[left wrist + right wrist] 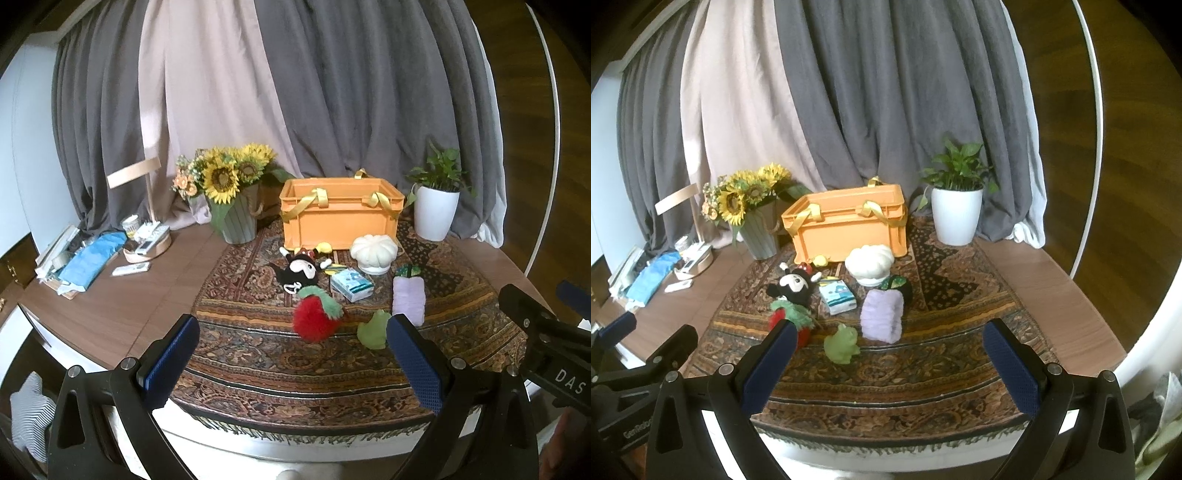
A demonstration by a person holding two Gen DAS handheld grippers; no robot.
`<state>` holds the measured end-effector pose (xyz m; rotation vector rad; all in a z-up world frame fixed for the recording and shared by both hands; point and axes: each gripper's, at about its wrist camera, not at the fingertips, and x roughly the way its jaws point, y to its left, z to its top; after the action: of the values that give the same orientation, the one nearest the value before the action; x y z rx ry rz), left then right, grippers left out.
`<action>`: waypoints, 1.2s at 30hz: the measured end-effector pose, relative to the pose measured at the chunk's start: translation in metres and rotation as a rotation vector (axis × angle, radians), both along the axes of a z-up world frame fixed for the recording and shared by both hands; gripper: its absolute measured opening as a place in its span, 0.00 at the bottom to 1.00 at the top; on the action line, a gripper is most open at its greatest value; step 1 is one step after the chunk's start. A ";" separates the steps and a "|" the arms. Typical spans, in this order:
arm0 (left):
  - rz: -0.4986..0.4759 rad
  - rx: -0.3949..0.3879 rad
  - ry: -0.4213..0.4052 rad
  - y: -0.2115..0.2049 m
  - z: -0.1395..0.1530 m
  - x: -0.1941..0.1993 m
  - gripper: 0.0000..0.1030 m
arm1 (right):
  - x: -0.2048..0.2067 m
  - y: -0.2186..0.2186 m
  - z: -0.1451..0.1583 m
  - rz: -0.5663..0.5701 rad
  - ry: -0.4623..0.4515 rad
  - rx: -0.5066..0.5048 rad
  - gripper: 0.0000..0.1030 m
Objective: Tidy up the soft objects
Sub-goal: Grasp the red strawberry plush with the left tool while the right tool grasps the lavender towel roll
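An orange crate (338, 216) (849, 225) with yellow ribbon handles stands at the back of the patterned rug (332, 354). In front of it lie a black-and-white mouse plush (301, 275) (794, 284), a fluffy red cherry plush (314, 321) (803, 334), a small green frog plush (373, 330) (844, 345), a lilac plush eggplant (408, 299) (882, 317), a white pumpkin cushion (373, 253) (870, 262) and a tissue pack (351, 284) (838, 295). My left gripper (291, 365) hangs open, short of the toys. My right gripper (892, 369) is open too, holding nothing.
A sunflower vase (231, 199) (755, 221) stands left of the crate and a white potted plant (436, 206) (956, 210) to its right. Clutter with remotes (131, 269), a desk lamp (135, 173) and a blue cloth (94, 260) covers the table's left side. Grey curtains hang behind.
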<state>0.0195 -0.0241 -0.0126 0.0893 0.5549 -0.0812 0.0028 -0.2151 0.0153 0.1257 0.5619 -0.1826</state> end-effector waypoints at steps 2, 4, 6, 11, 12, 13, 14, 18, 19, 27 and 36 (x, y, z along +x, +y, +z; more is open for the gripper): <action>-0.001 -0.003 0.018 0.002 -0.003 0.007 1.00 | 0.006 0.000 -0.003 0.005 0.019 0.008 0.99; -0.007 -0.008 0.039 0.003 -0.007 0.016 1.00 | 0.017 -0.001 -0.006 0.009 0.037 0.013 0.99; -0.015 -0.008 0.065 0.004 -0.012 0.028 1.00 | 0.029 0.001 -0.011 0.009 0.054 0.019 0.99; -0.061 -0.004 0.155 0.004 -0.034 0.068 0.99 | 0.068 0.003 -0.027 0.003 0.122 0.023 0.99; -0.070 -0.008 0.180 0.003 -0.039 0.078 0.98 | 0.076 0.002 -0.031 0.006 0.138 0.030 0.99; -0.085 -0.014 0.202 0.001 -0.043 0.087 0.98 | 0.084 0.001 -0.035 0.006 0.155 0.034 0.99; -0.102 -0.012 0.215 0.000 -0.048 0.096 0.98 | 0.091 0.000 -0.039 0.002 0.168 0.032 0.99; -0.165 0.016 0.272 -0.009 -0.069 0.131 0.94 | 0.121 -0.007 -0.057 -0.031 0.226 0.057 0.99; -0.176 0.013 0.290 -0.010 -0.074 0.137 0.94 | 0.128 -0.009 -0.062 -0.039 0.240 0.069 0.98; -0.220 0.034 0.414 -0.022 -0.116 0.186 0.84 | 0.172 -0.020 -0.100 -0.081 0.346 0.133 0.97; -0.192 0.034 0.505 -0.034 -0.149 0.215 0.70 | 0.209 -0.031 -0.134 -0.022 0.439 0.158 0.88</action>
<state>0.2345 -0.0585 -0.1619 0.1565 1.0518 -0.2862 0.2122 -0.2459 -0.1189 0.2479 1.0128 -0.1882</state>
